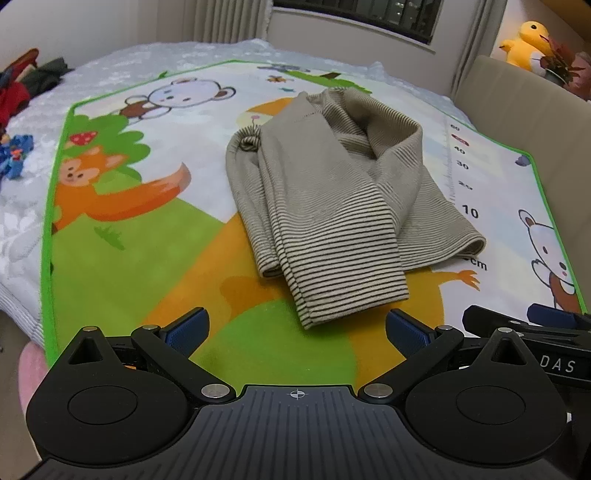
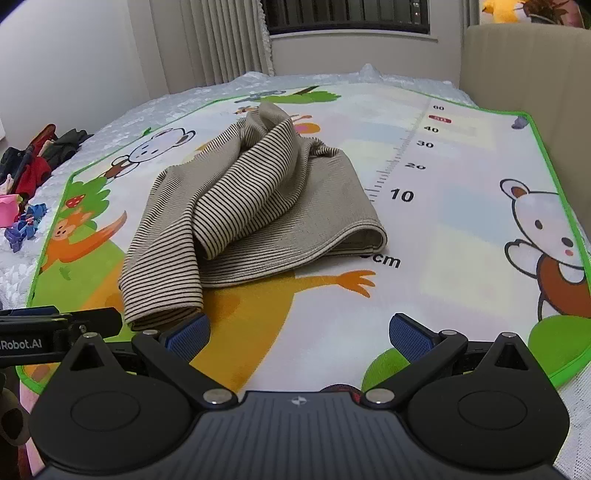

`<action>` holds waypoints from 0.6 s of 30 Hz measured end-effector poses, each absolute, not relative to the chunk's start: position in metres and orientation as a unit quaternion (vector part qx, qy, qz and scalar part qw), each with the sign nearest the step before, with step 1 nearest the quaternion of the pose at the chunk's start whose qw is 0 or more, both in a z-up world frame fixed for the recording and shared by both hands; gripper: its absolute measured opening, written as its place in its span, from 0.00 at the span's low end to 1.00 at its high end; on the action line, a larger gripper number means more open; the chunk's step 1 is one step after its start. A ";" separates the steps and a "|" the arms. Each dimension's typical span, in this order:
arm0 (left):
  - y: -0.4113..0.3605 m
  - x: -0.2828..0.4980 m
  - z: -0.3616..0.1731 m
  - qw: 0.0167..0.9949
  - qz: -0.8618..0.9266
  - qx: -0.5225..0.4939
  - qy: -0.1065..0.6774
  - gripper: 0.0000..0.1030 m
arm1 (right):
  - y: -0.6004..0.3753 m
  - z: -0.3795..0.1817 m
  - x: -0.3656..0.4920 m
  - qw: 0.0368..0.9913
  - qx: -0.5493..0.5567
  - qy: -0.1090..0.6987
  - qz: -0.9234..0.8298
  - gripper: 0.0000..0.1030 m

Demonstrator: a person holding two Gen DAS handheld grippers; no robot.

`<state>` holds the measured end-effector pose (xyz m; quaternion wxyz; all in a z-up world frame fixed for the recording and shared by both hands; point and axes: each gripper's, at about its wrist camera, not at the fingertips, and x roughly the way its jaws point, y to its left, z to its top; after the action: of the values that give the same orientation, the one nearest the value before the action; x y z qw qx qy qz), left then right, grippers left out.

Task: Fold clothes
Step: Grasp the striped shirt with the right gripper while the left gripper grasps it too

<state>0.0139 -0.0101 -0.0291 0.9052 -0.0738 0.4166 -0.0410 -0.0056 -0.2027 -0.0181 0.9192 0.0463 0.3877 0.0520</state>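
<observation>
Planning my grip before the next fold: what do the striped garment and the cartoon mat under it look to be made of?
The striped garment looks like soft, thin ribbed knit, matte: fine ribs show and it drapes in loose folds. The cartoon mat looks like printed fabric with a slightly fuzzy, matte face and a stitched green edge binding; the exact fibre is unclear.

White wall [image 2: 74, 55], pleated curtain [image 2: 218, 40], dark window [image 2: 347, 14], beige headboard [image 2: 524, 70]

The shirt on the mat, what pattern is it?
The shirt is beige with thin dark stripes, clearest in the right wrist view.
</observation>
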 end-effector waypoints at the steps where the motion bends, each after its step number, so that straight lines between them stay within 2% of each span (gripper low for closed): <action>1: -0.009 0.017 -0.032 0.903 -0.043 -0.078 0.420 1.00 | -0.203 -0.020 -0.004 0.918 0.049 0.390 0.052 1.00; 6: -0.004 0.025 -0.040 0.894 -0.060 -0.097 0.434 1.00 | -0.211 -0.026 0.002 0.915 0.083 0.390 0.060 1.00; 11: 0.004 0.036 -0.049 0.886 -0.084 -0.121 0.439 1.00 | -0.230 -0.032 0.006 0.915 0.186 0.342 0.103 1.00; 18: 0.022 0.059 -0.050 0.890 -0.132 -0.153 0.409 1.00 | -0.252 -0.042 0.023 0.906 0.257 0.327 0.073 1.00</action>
<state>0.0586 0.0218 -0.0497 0.8899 -0.1525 0.4092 -0.1317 0.0231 -0.2521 -0.0420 0.9063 0.2572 0.3273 0.0735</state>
